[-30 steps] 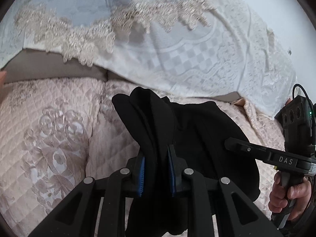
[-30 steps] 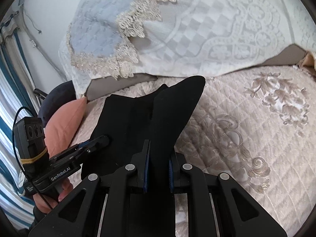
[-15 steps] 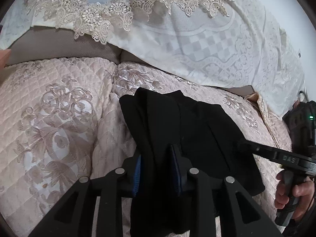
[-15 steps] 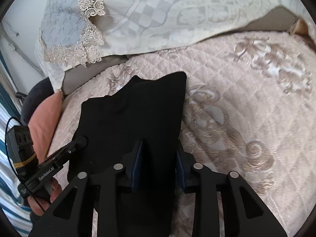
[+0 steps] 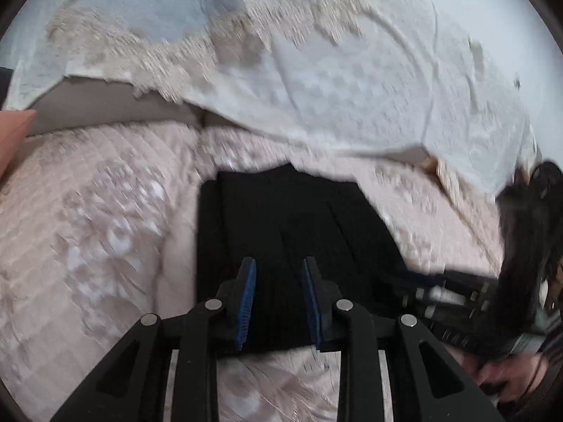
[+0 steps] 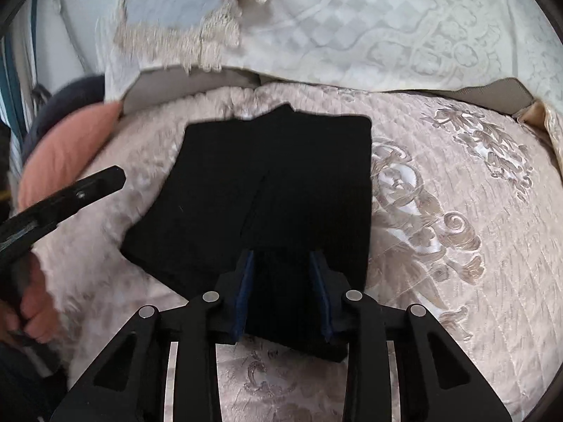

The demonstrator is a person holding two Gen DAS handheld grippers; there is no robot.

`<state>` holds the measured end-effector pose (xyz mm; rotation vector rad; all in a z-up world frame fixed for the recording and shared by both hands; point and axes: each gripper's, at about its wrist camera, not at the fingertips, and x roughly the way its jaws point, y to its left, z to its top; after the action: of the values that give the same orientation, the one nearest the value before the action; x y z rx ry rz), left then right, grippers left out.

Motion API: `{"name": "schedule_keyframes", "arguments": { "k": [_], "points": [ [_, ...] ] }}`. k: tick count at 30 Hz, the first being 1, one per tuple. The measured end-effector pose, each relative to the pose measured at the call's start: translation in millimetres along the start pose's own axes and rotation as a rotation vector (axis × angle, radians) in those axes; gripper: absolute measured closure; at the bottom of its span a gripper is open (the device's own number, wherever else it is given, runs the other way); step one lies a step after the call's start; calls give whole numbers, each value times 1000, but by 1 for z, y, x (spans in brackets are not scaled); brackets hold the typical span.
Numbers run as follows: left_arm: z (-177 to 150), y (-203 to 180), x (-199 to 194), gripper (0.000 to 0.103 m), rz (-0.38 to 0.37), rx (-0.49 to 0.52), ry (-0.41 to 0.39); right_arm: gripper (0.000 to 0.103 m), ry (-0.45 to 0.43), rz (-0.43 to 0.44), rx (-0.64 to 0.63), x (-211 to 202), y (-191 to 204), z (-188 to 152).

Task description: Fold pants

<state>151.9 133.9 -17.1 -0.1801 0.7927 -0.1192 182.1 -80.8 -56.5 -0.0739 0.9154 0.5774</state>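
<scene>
Nearest, the left gripper (image 5: 278,299) stands with its jaws spread, nothing pinched, the near edge of the black pants (image 5: 281,239) showing between the blue pads. The right gripper (image 6: 283,293) is spread the same way over the near hem. The pants lie flat and folded on the quilted pink sofa cover (image 6: 440,218). Beyond them a white lace throw (image 6: 369,24) drapes the backrest, with a pink cushion (image 6: 67,147) off to the left
</scene>
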Motion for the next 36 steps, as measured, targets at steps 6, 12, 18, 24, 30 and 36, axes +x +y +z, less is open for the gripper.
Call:
{"name": "schedule_keyframes", "arguments": {
  "k": [6,12,18,24,30,36],
  "points": [
    [1,-3,13,74,24,11,35,71,-41,-10,-19,-14,-5,22],
    [56,3,39,74,38,19,1,71,-47,-32,13,11,-25,63],
    [67,17,94,73,98,20,97,71,16,-55,14,54,-38,84],
    [56,14,78,73,126,28,56,71,17,-61,-9,49,-34,79],
    [33,-5,27,73,114,45,-6,71,-23,-22,-8,10,-16,50],
    [-10,-26,-11,73,102,81,-18,71,-28,-21,-24,-20,6,11]
  ]
}}
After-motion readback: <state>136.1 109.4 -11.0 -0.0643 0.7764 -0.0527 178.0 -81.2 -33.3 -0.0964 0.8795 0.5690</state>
